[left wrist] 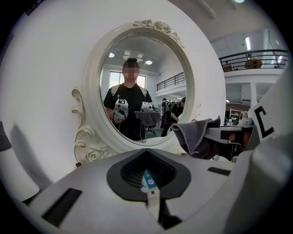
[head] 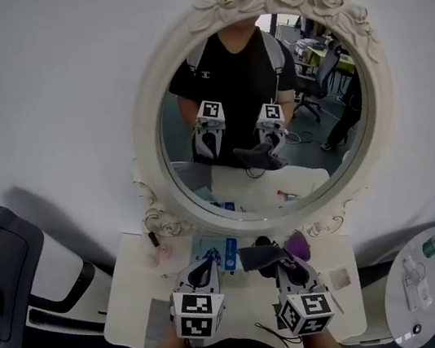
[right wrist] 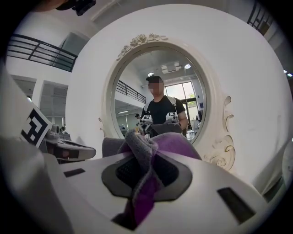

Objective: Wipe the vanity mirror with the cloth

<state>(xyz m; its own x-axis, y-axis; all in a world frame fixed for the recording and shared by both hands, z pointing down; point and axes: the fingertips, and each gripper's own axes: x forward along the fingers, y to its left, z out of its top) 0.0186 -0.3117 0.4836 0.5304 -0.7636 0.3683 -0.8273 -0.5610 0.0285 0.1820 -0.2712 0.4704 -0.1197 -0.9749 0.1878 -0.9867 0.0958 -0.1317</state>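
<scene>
Head view alone shows the table (head: pixel 138 294). The white-framed oval mirror (head: pixel 261 112) stands on it, with the left gripper (head: pixel 206 263) and right gripper (head: pixel 285 258) below, apart from the glass.

Left gripper view: jaws together, nothing held.

Right gripper view: jaws clamp a bunched grey-and-purple cloth (right wrist: pixel 146 155), which faces the mirror.

There's the oval cream-framed vanity mirror (head: pixel 265 111), upright at the back of the white tabletop (head: pixel 138 294), and before it the left hand-held gripper (head: pixel 207 267) hangs just beside the right hand-held gripper (head: pixel 286 260). The grey-and-purple cloth (head: pixel 257 255) sits between the right one's jaws, towards the mirror's foot. A blue-and-white packet (head: pixel 214 254) lies flat on the tabletop, just ahead of the left one.
</scene>
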